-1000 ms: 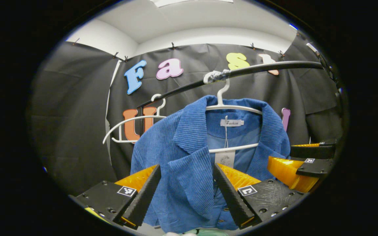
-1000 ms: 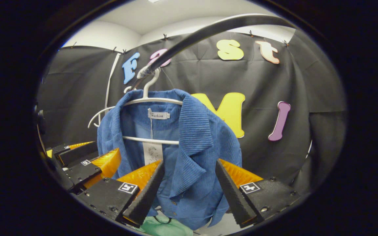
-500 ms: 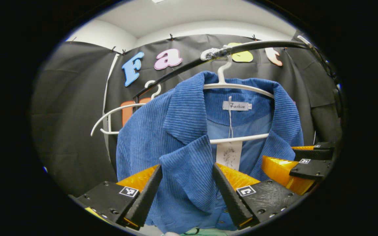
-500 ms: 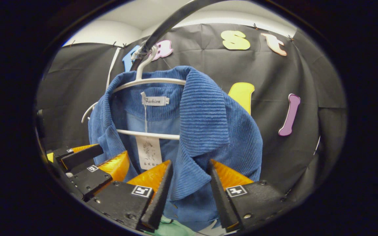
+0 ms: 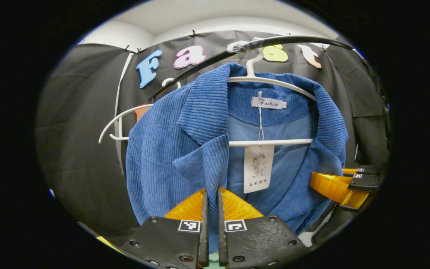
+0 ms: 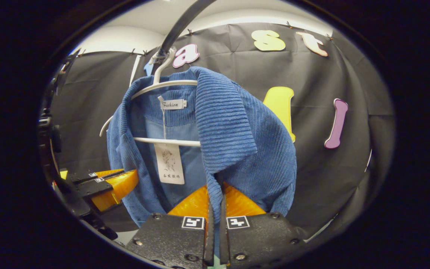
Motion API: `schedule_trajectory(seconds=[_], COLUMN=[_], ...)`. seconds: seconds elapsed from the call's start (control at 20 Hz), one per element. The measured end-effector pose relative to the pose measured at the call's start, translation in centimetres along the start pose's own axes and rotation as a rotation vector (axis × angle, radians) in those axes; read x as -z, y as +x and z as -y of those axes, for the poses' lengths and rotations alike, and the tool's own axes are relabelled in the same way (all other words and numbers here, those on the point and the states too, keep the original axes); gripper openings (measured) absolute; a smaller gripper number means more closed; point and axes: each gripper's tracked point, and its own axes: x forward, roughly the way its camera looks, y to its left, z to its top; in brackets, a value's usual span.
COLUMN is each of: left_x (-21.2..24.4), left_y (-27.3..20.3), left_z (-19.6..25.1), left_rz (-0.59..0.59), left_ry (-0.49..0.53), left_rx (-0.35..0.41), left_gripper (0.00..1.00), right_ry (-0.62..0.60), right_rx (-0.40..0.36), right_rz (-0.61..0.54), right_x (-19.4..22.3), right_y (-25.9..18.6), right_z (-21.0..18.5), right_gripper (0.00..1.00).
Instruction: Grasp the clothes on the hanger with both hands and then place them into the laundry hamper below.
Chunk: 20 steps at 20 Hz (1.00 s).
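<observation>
Two grippers clamp the jacket (image 5: 170,142) — left gripper (image 5: 211,194) on the left lapel, right gripper (image 6: 217,190) on the right — while it hangs on the hanger (image 5: 271,80) under the rail (image 5: 297,39).

A black rail (image 5: 304,39) is seen curving across the top of the booth, and that's what everything hangs from. A white hanger (image 5: 271,80) is hooked over it, at a spot wrapped in pale tape, with a blue corduroy jacket (image 5: 162,145) draped on it. A second white hanger (image 5: 116,125) is hung bare farther along the same rail, partly hidden behind the jacket's shoulder.
</observation>
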Motion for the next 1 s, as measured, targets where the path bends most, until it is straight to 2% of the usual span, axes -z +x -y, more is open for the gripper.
schedule_trajectory(seconds=[0.1, 0.3, 0.35, 0.6, 0.75, 1.0], left_x=[0.2, -0.4, -0.6, -3.1, -4.1, -4.2], left_y=[-0.4, -0.6, -0.9, -3.2, -4.0, -4.7], left_z=[-0.2, -0.3, -0.5, -2.4, -3.8, -6.1], left_rz=[-0.009, -0.008, -0.005, 0.063, 0.075, 0.067], left_ry=[-0.009, -0.041, -0.033, 0.019, 0.011, 0.006], left_rx=[-0.001, 0.005, 0.002, -0.042, -0.061, -0.094], left_gripper=[0.06, 0.05, 0.0, 0.0, 0.0, 0.0], right_ry=[0.0, 0.011, 0.012, -0.019, -0.028, 0.094], right_rx=[-0.001, 0.011, 0.009, 0.027, 0.045, -0.005], right_rz=[-0.007, -0.001, 0.0, 0.029, 0.047, 0.012], right_x=[0.2, -0.1, -0.2, -0.8, -1.3, -0.9], right_y=[-0.4, -1.3, -1.5, -2.6, -3.1, -2.8], right_z=[0.4, 1.6, 1.7, 2.0, 2.8, 3.9], right_gripper=[0.07, 0.07, 0.07, 0.07, 0.07, 0.07])
